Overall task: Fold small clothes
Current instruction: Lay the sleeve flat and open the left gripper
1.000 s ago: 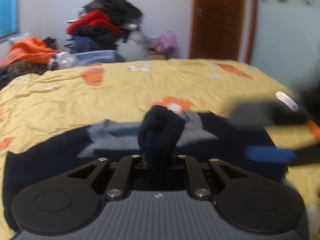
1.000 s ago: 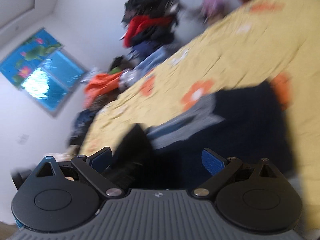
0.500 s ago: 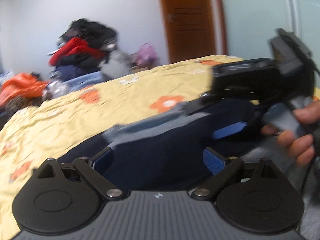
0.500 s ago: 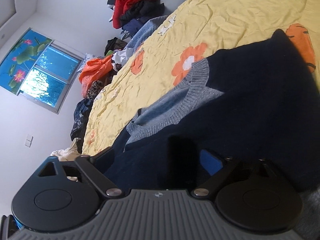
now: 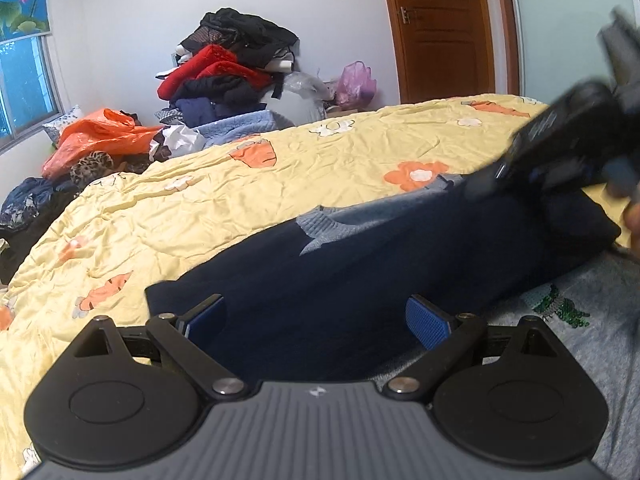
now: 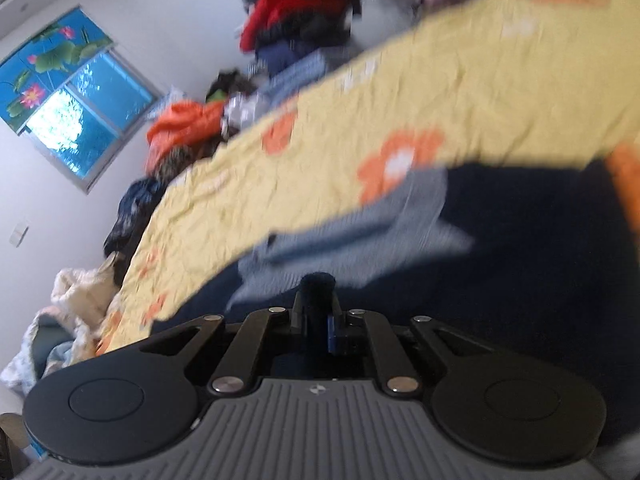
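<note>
**A lived-in bedroom at home**

We see a bed (image 5: 320, 168) under a yellow flowered cover, heaps of clothes (image 5: 232, 68) piled against the white wall, a wooden door (image 5: 444, 28), and a window (image 5: 24, 88) beneath a lotus-print blind (image 5: 24, 4).

Ahead of my left gripper (image 5: 316, 320) I see a navy sweater (image 5: 400, 264) with grey-blue collar; beyond, a yellow bedspread (image 5: 200, 208) with orange flowers.
</note>
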Available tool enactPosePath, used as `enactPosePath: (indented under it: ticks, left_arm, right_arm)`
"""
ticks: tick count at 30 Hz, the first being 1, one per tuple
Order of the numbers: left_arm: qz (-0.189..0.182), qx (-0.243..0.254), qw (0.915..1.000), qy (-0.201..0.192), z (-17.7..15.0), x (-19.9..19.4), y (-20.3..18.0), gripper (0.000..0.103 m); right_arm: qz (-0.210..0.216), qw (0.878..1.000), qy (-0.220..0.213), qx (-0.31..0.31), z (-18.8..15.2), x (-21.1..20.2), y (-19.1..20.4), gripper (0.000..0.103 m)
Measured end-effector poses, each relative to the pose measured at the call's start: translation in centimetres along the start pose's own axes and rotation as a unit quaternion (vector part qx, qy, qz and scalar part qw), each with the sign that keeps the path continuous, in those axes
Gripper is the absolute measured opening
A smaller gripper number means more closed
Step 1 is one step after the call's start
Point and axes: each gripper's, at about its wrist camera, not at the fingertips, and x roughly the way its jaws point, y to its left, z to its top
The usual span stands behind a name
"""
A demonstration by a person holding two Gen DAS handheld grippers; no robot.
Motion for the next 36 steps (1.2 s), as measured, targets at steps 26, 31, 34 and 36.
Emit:
enactPosePath:
  ticks: [26,31,34,36]
  left_arm:
    - [0.039,-0.022,0.9971,0.061,-1.8,2.4,1.8,0.097]
    - [0.049,-0.037,0.9954,0.073,-2.1,2.8,2.8,0.097]
    - [0.046,-0.053,0.9948,0.074,-1.9,2.8,3.2,0.097]
    - [0.046,-0.058,0.9944,0.076,-1.8,2.8,3.3,0.097]
  right_arm:
    - [-0.164,0.984,0.016,-0.07,-0.2,0.6,-2.8,0.042]
    - [-0.177,0.977,-0.059,-0.107,-1.3,-2.4,-0.4,0.062]
    - [-0.149,0.976,-0.034,-0.158,-2.5,-2.5,1.4,0.069]
    - [-0.146,0.971,-0.007,-0.187,-3.3,-1.6,1.9,0.078]
